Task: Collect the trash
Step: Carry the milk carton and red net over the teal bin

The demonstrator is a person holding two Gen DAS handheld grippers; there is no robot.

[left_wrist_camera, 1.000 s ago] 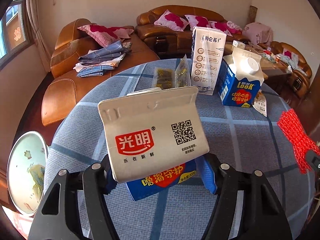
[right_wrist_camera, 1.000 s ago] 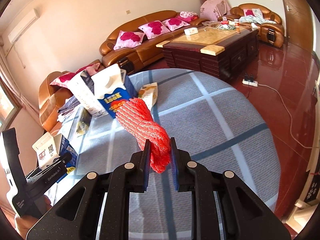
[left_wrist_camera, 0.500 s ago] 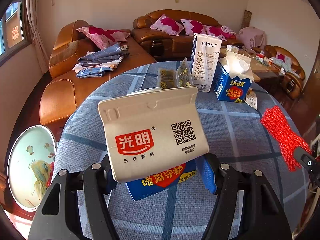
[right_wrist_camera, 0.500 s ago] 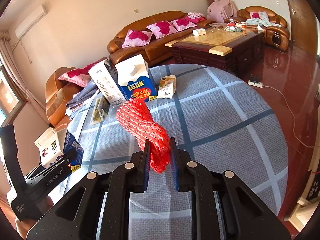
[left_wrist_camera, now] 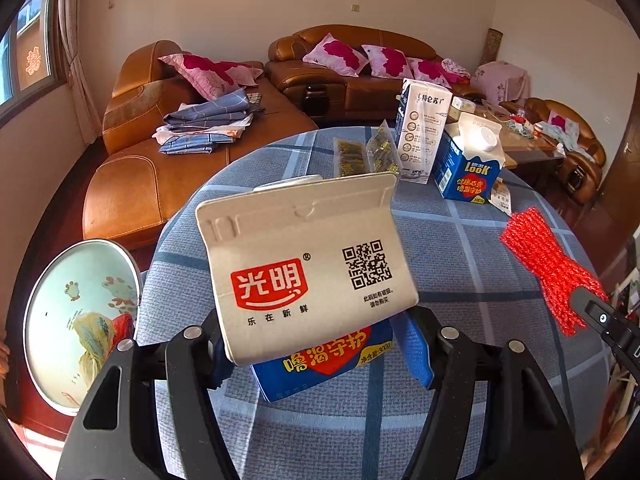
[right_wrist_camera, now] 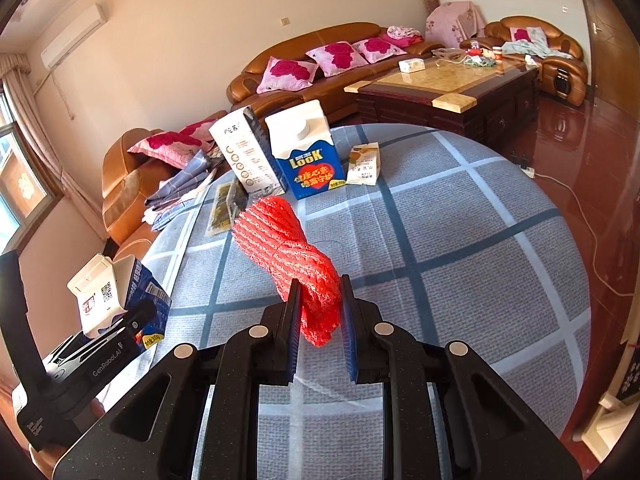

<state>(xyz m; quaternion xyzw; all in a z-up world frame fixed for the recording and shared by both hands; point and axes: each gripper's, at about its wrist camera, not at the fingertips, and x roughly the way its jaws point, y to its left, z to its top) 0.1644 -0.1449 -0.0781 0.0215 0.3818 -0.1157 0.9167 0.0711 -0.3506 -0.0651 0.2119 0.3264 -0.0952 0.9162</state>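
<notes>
Milk carton (left_wrist_camera: 312, 280) and red mesh netting (right_wrist_camera: 296, 264) — both carried, each pinched in its own tongs.
Netting is limp, so it could slip free; the carton is top-heavy and could tip out short of the bin (left_wrist_camera: 80, 320).

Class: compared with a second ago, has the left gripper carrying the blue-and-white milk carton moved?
Yes. The left gripper with its milk carton has drawn back from the upright cartons, toward the round bin.
</notes>
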